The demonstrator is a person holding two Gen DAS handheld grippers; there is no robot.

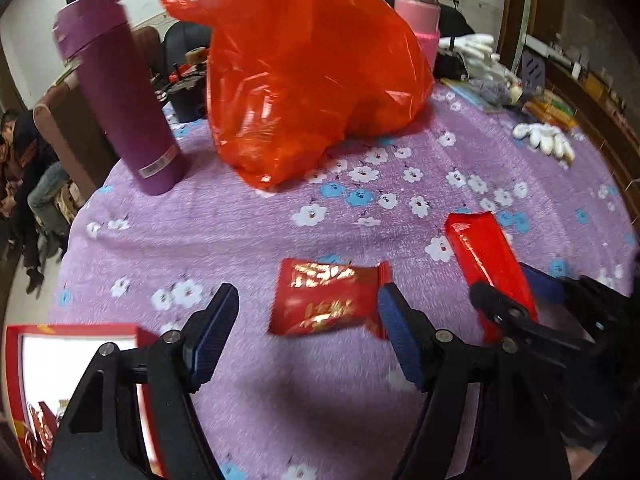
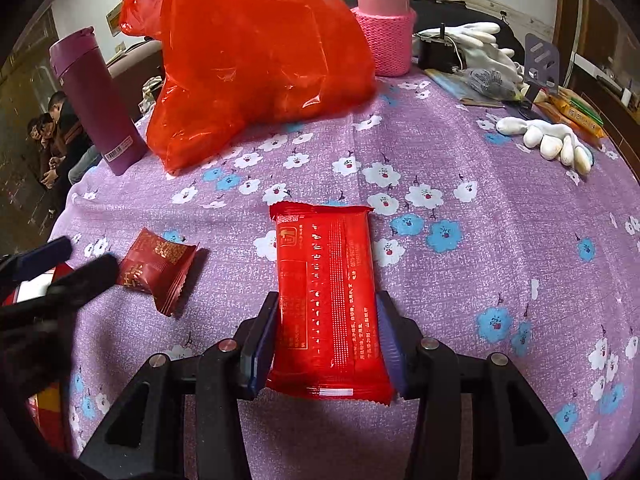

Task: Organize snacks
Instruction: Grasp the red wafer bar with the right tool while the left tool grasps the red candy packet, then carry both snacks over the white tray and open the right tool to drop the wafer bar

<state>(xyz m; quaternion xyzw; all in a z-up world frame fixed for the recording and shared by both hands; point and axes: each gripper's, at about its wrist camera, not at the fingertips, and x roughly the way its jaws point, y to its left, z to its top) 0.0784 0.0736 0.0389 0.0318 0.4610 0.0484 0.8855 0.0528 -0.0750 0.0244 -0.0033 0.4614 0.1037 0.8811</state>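
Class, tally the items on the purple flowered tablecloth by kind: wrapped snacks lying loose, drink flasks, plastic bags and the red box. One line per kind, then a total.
Loose wrapped snacks: 2, long red packet and small dark red packet
Drink flasks: 2, purple flask and pink flask
Plastic bags: 1, red plastic bag
Red boxes: 1, red box
Total: 6

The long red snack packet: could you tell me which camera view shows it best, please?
The right wrist view: the long red snack packet lies centred and sharp between the right gripper's fingers, print visible. The left wrist view shows it blurred near the edge, partly hidden.
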